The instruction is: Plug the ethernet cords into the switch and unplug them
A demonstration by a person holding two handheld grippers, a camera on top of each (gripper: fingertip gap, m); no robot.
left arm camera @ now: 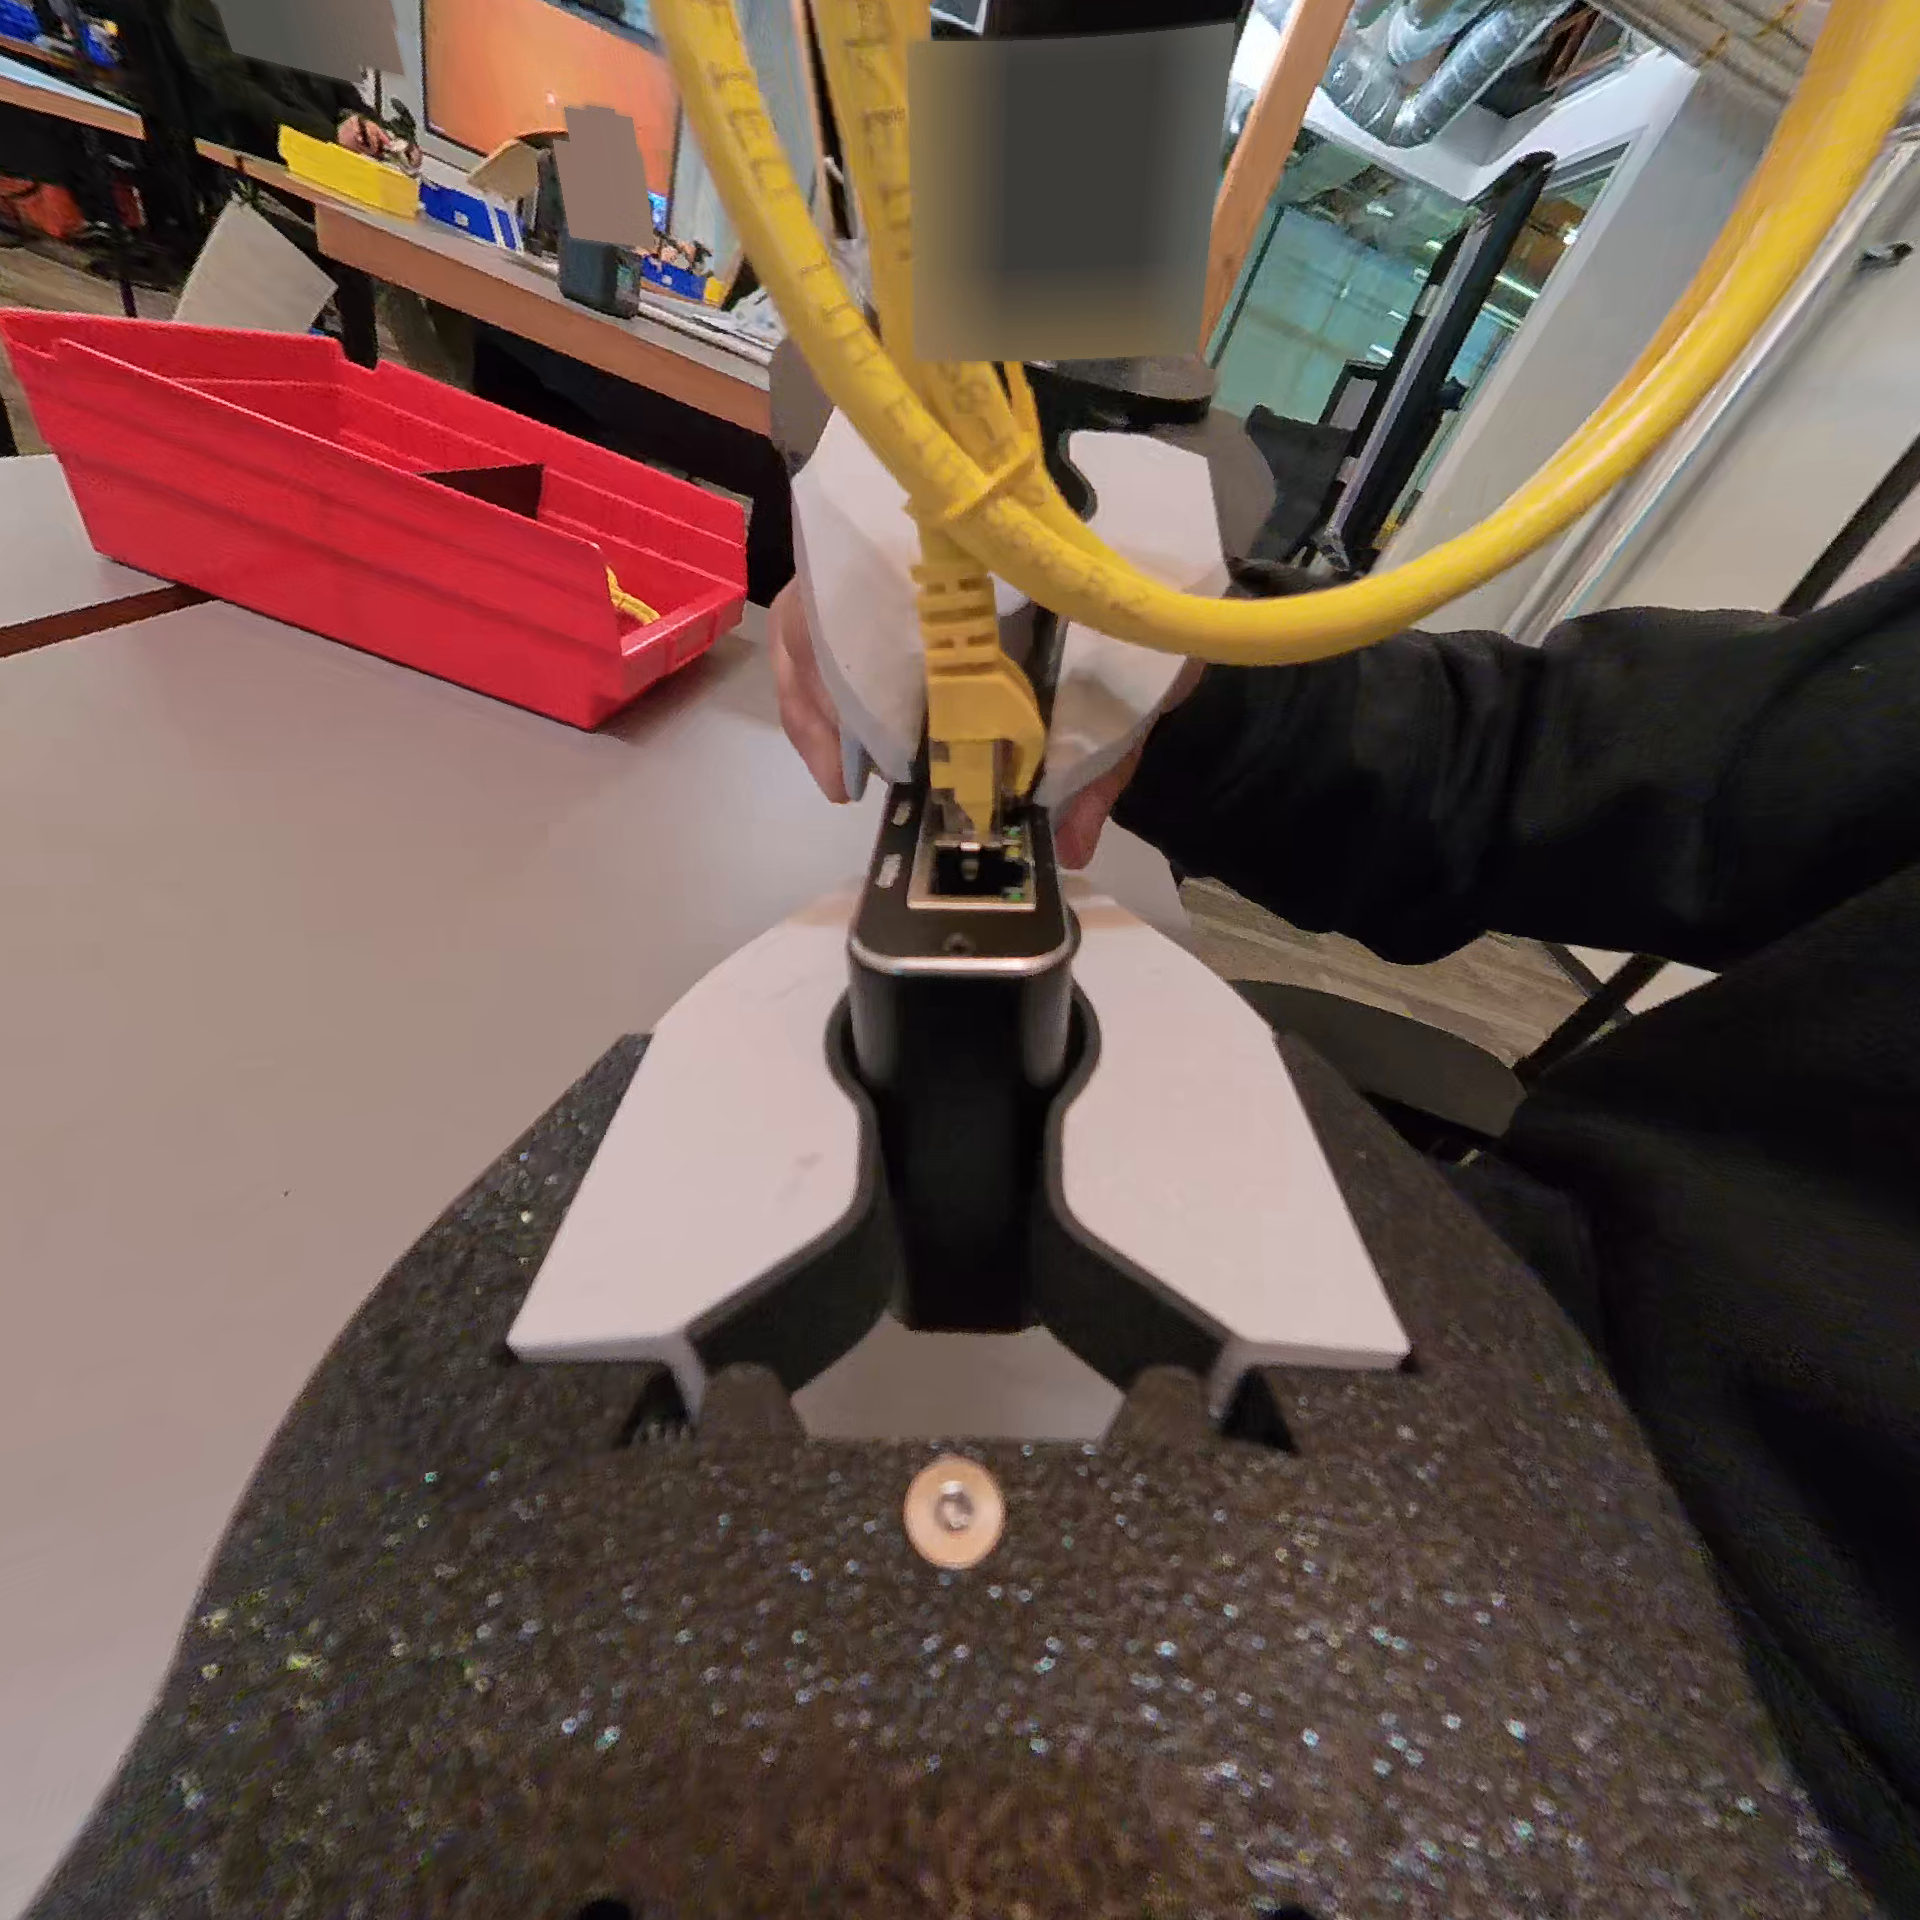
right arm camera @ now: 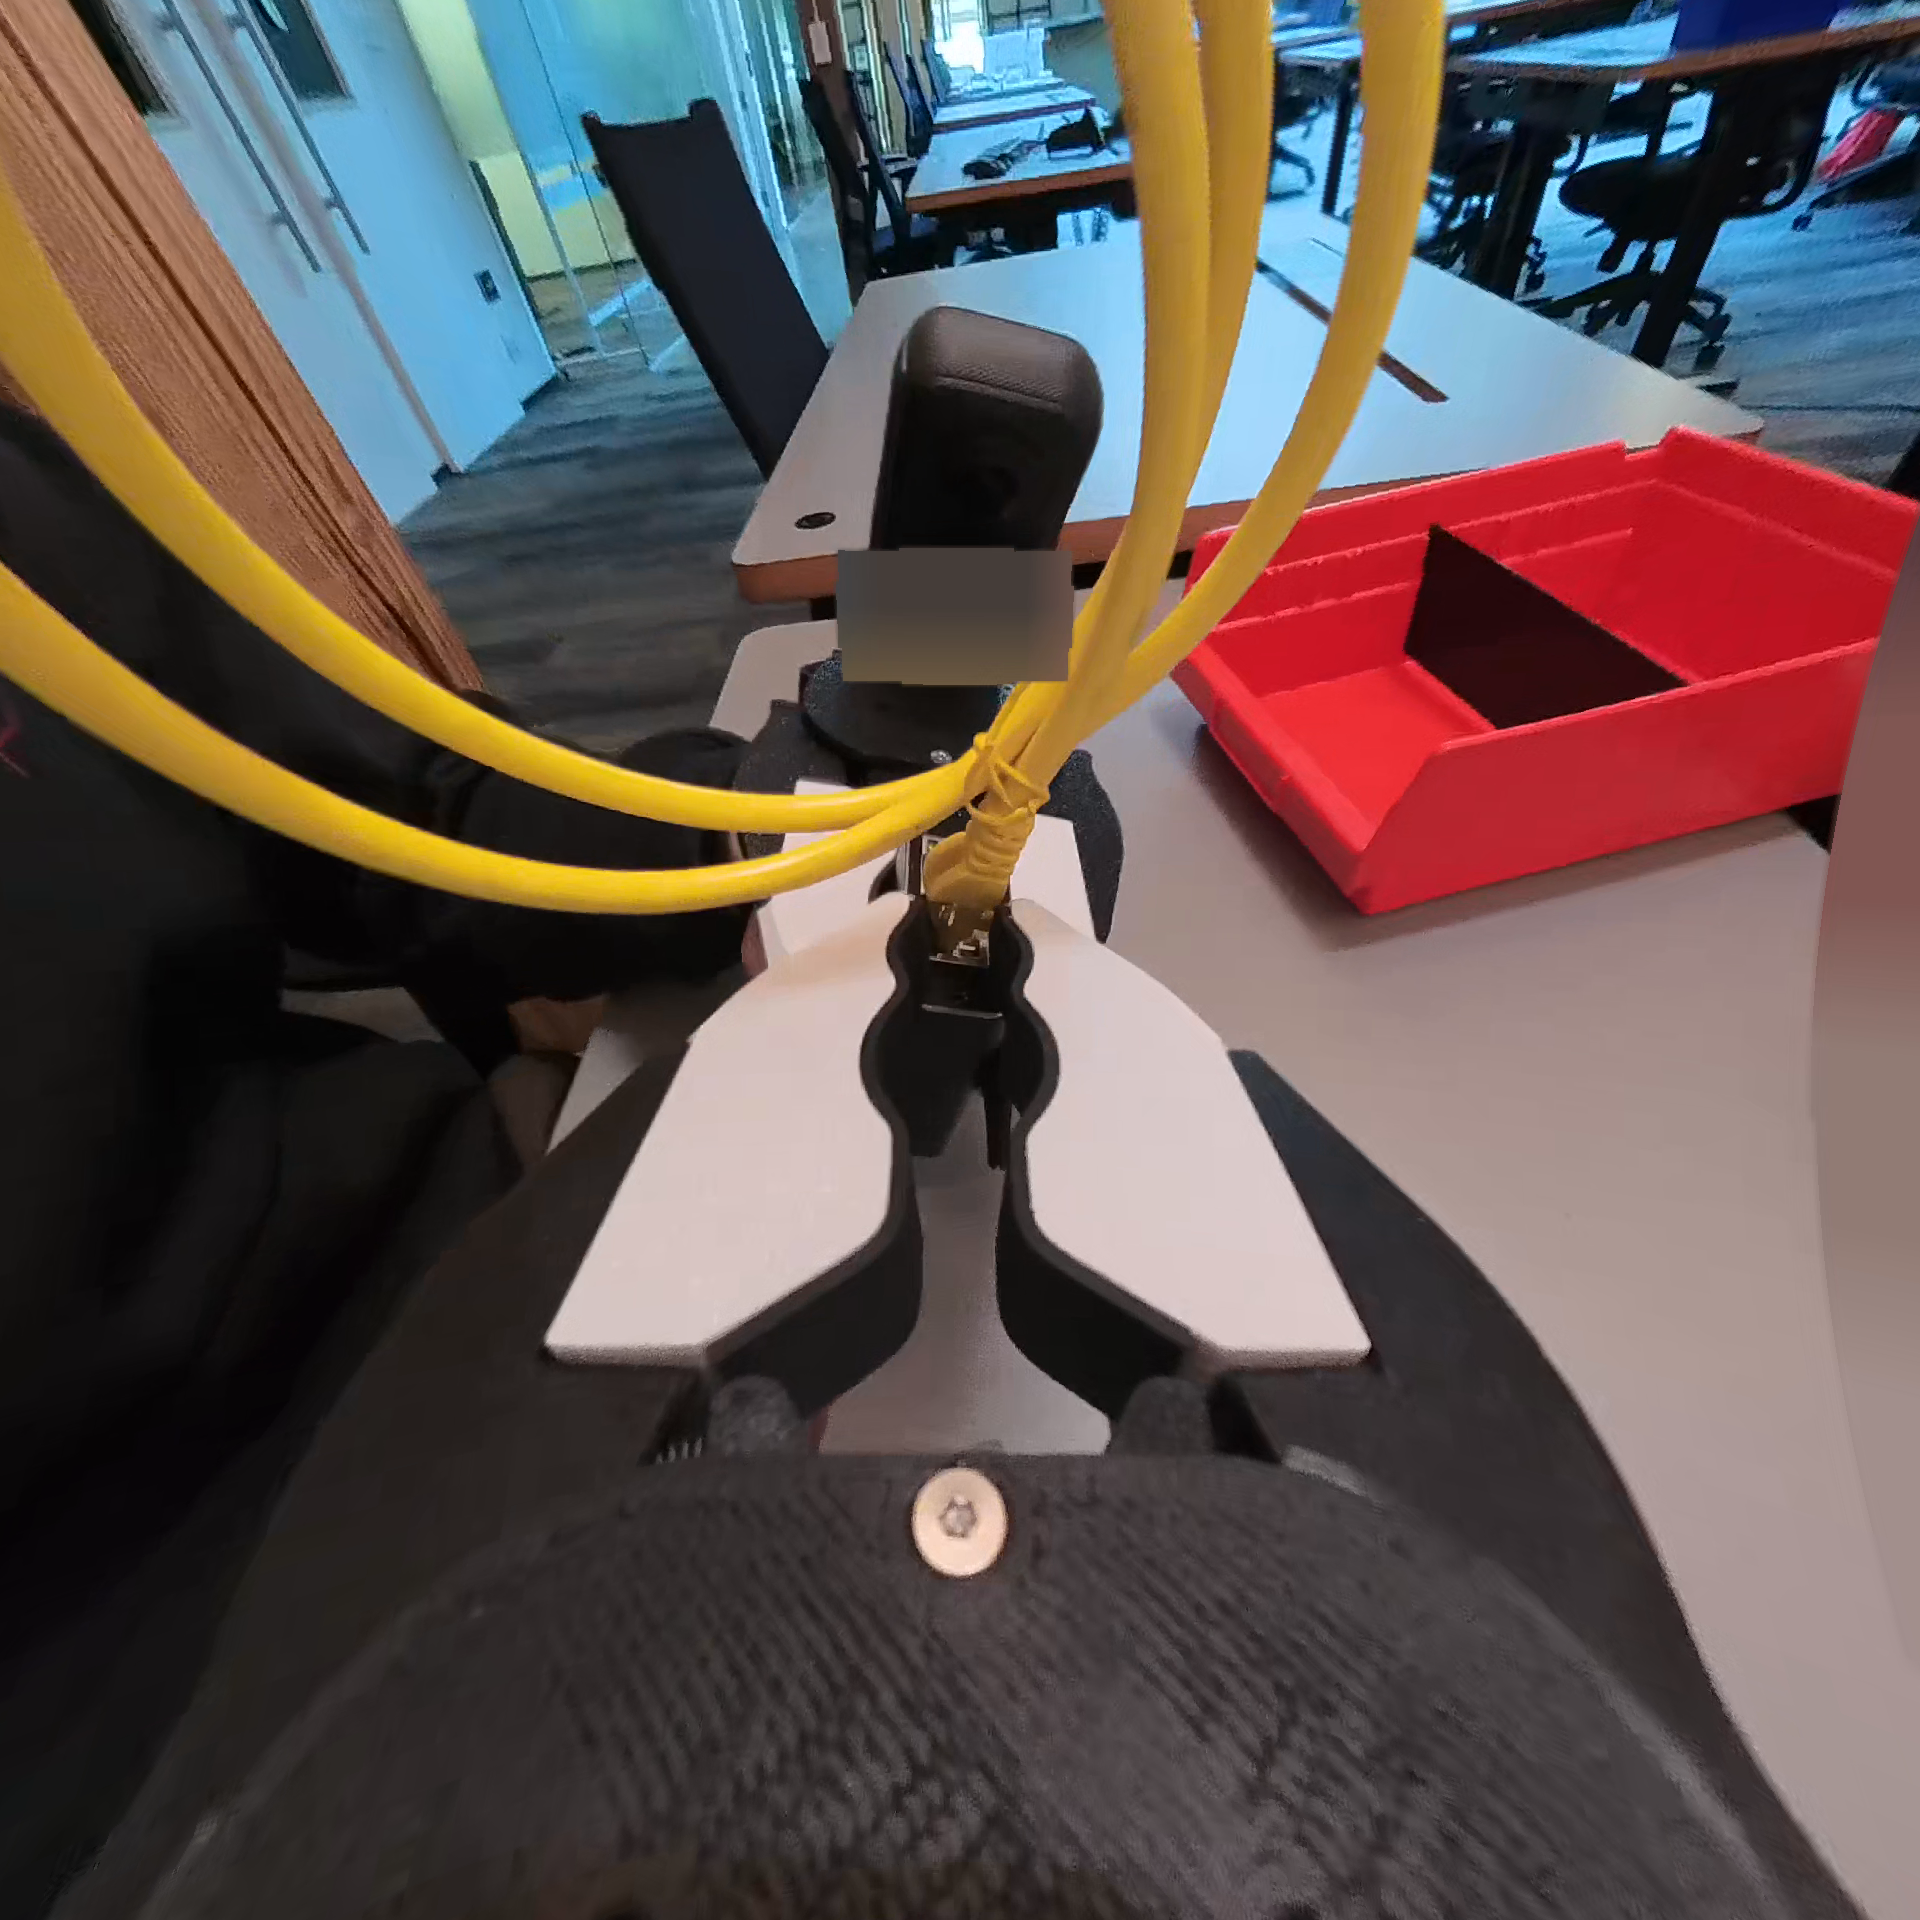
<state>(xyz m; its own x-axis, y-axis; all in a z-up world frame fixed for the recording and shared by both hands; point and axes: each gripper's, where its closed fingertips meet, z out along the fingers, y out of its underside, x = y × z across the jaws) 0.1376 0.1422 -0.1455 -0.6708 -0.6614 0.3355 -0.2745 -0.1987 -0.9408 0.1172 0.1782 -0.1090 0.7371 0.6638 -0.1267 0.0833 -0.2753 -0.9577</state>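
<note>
Left wrist view: left tool (left arm camera: 961, 997) clamps upright switch (left arm camera: 961, 1039), ports (left arm camera: 971, 868) up, yellow plug (left arm camera: 977, 727) vertical

Your ethernet cords (left arm camera: 1039, 540) are bright yellow, plug boot and all. The switch (left arm camera: 961, 1029) you hold is black with a silver rim. Your hand-held gripper (left arm camera: 961, 997) has pale grey fingers (left arm camera: 727, 1153) on a speckled black body. The bin (right arm camera: 1558, 675) is red with a black divider; the bench (left arm camera: 364, 935) is plain grey.

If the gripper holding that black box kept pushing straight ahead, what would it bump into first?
Probably the right gripper, which faces the left gripper across the switch at the yellow plug. Depth is hard to judge.
</note>
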